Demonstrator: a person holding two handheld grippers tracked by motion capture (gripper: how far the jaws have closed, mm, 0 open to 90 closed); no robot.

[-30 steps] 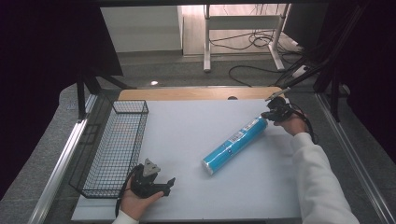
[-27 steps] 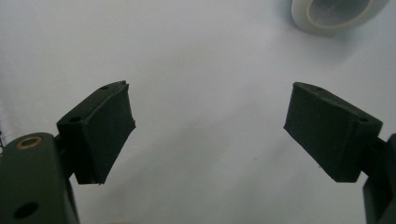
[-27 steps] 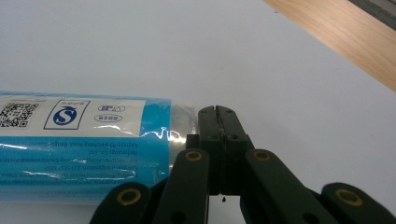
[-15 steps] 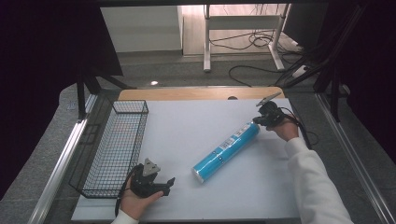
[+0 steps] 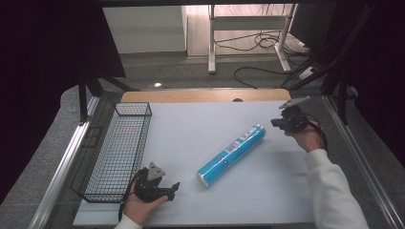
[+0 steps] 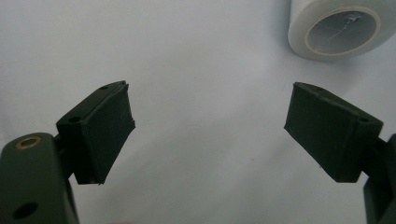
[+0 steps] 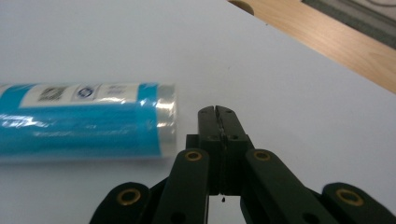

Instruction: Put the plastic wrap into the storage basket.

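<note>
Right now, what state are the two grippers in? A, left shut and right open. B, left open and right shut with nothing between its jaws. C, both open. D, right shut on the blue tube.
B: in the left gripper view the left gripper has its jaws wide apart over the white table, while in the right gripper view the right gripper has its jaws pressed together beside the blue tube, not on it.

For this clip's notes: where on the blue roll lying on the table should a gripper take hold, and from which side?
Grip the blue roll around its middle, coming down from above with the jaws across its width. It lies flat and diagonal on the white table, so its round sides are free while its ends are too wide and flat to pinch well. The open left gripper sits nearest its lower end; the right gripper is shut.
</note>
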